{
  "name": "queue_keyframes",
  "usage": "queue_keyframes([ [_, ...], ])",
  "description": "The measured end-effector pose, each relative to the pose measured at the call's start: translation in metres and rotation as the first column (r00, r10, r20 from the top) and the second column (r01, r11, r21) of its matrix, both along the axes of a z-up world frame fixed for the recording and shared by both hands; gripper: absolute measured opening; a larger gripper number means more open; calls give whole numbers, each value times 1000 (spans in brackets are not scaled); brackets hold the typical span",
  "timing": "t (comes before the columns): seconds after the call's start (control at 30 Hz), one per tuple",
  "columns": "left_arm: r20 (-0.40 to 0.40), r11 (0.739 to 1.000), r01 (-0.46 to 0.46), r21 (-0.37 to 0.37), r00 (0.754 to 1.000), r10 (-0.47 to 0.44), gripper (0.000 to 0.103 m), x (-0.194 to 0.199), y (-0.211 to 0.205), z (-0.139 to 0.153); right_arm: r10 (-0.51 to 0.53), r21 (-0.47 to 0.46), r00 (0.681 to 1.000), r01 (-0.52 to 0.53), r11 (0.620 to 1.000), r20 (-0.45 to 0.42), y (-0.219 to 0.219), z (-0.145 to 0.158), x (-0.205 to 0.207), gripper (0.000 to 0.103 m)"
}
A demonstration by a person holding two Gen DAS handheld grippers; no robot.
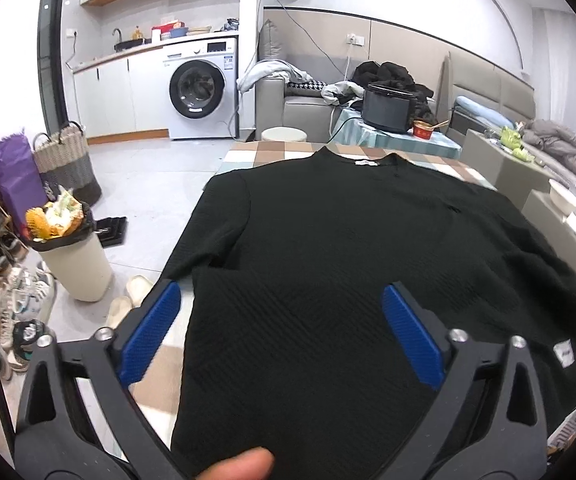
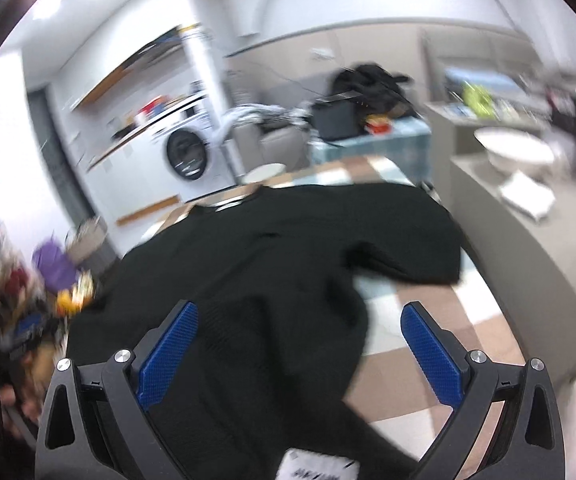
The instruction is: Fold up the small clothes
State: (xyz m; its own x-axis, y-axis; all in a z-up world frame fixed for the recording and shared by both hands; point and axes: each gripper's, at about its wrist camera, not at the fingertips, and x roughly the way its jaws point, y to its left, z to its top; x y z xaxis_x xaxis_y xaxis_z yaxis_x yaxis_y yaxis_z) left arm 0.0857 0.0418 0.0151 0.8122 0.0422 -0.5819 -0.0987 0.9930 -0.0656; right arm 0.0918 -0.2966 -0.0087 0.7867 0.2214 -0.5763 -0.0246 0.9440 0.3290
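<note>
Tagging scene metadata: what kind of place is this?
Likely a small home, an open kitchen and living area. Shown by a washing machine under the kitchen counter, a grey sofa heaped with clothes, and a black sweater on a checked table.

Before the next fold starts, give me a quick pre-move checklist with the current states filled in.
1. Black textured knit sweater lies on the checked tablecloth: ok.
2. Collar faces away, white neck label visible: ok.
3. Left gripper open, empty: ok.
4. Right gripper open, empty: ok.
5. Sweater flat: not ok, its right part is bunched.
6. Right view sharp enough to aim: not ok, blurred.
</note>
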Motion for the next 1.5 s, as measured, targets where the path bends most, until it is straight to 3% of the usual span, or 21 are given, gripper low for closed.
queue_keyframes([
  [0.07,-9,1000,6,-27,1000,-6,78,11,7,-1,-48,65,997,51,997,-58,-24,-10,17,85],
  [0.13,-19,999,28,-45,999,-29,61,22,10,-3,-88,138,988,105,985,-127,-47,-23,37,83],
  [0.17,-28,998,33,-47,999,-34,59,29,11,-4,-104,169,983,130,977,-151,-56,-30,45,83],
  [0.33,-47,999,9,-51,999,-12,59,56,18,-12,-187,229,944,252,940,-274,-94,-60,81,79],
  [0.53,-72,998,-20,-60,997,15,59,86,31,-19,-220,261,914,318,911,-342,-124,-85,113,71],
  [0.63,-76,998,-25,-62,997,20,59,94,34,-22,-243,201,910,321,926,-335,-127,-84,125,66],
  [0.67,-73,998,-26,-60,997,21,59,94,34,-22,-250,181,909,322,929,-334,-126,-84,127,58],
  [0.7,-73,998,-27,-58,997,23,59,97,35,-23,-257,148,906,320,936,-336,-124,-84,130,41],
  [0.73,-75,998,-27,-58,997,22,59,99,33,-25,-264,107,902,317,943,-342,-122,-85,135,33],
  [0.77,-77,998,-25,-61,997,20,59,102,34,-27,-271,76,897,316,946,-350,-121,-86,140,18],
  [0.9,-84,998,-16,-59,996,11,59,113,33,-33,-259,18,905,281,959,-336,-117,-79,149,13],
  [1.07,-80,998,1,-62,997,-6,59,115,29,-36,-280,28,933,293,956,-226,-127,-37,146,13],
  [1.2,-69,997,5,-74,998,-10,59,109,32,-36,-203,108,974,214,971,-102,-113,-1,160,13],
  [1.33,-62,997,8,-82,998,-13,59,104,35,-34,15,114,1000,-15,993,1,-43,30,196,13],
  [1.43,-51,997,6,-71,999,-10,59,102,35,-31,221,83,975,-218,972,-21,21,32,215,13],
  [1.47,-50,998,5,-70,999,-9,59,101,35,-30,304,80,951,-299,951,-57,46,25,220,13],
  [1.5,-56,998,-4,-68,998,0,59,101,37,-30,338,78,937,-332,940,-86,59,19,222,22],
])
